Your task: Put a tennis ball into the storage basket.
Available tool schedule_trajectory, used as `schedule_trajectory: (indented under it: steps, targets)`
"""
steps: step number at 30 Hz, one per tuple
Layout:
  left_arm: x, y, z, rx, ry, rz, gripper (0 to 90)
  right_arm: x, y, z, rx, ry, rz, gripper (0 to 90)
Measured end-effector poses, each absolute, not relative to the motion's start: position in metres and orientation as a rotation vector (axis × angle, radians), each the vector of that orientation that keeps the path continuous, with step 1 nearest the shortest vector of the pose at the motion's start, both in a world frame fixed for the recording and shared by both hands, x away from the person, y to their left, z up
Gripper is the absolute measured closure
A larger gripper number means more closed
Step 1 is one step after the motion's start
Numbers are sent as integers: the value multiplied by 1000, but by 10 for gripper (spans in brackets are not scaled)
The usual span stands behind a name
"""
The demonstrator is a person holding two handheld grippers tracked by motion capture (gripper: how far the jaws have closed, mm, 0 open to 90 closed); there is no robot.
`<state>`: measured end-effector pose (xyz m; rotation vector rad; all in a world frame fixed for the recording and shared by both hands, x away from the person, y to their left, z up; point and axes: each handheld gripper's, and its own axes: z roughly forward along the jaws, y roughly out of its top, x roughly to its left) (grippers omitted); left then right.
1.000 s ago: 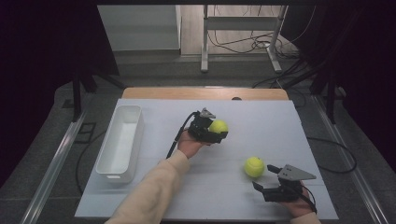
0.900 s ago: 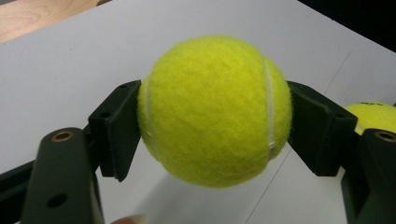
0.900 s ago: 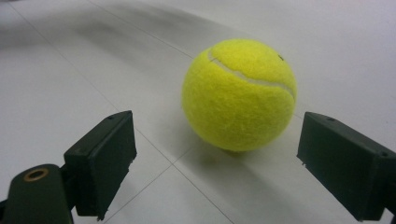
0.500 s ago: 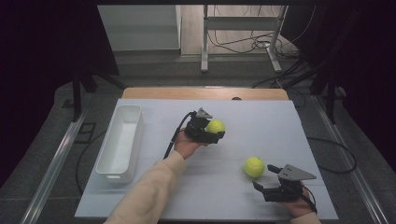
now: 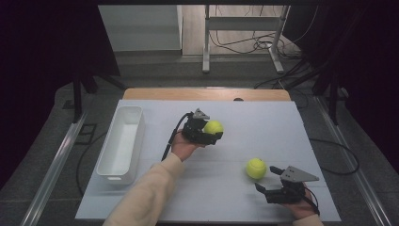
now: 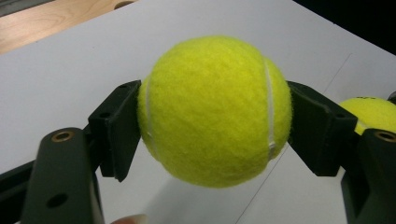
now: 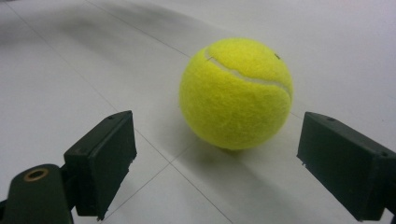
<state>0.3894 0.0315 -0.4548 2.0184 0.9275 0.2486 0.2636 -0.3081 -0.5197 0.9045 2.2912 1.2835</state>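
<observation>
The held tennis ball (image 5: 213, 127) sat above the middle of the white table (image 5: 263, 122), squeezed tight between both jaws of the left gripper (image 5: 206, 133). In the left gripper view the pads pressed on both sides of the ball (image 6: 212, 109), with table showing under it.

Vs. a sec before: ball and left gripper had slid just a tiny bit toward the left, nearly the same spot. Right gripper and the other ball hadn't moved.

Count: 2 tennis balls, 2 grippers, 1 white bin (image 5: 121, 143).

The second ball (image 5: 256, 168) lay on the table near the front right. The right gripper (image 5: 272, 181) rested just behind it, jaws wide apart, not touching. In the right gripper view that ball (image 7: 236, 93) sat a bit past the jaw tips.

The bin stood by the table's left edge, well apart from both balls. Nothing lay between the held ball and the bin. Cables (image 5: 244, 44) and a metal stand (image 5: 242, 40) were on the floor past the table.
</observation>
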Motion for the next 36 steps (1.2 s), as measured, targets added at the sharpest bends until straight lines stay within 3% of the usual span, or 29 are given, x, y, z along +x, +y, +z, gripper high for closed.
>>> schedule_trajectory:
  steps: [36]
  targets:
    - [368, 75, -437, 1974, 1000, 332, 258, 264, -310, -520, 919, 2281, 1262, 121]
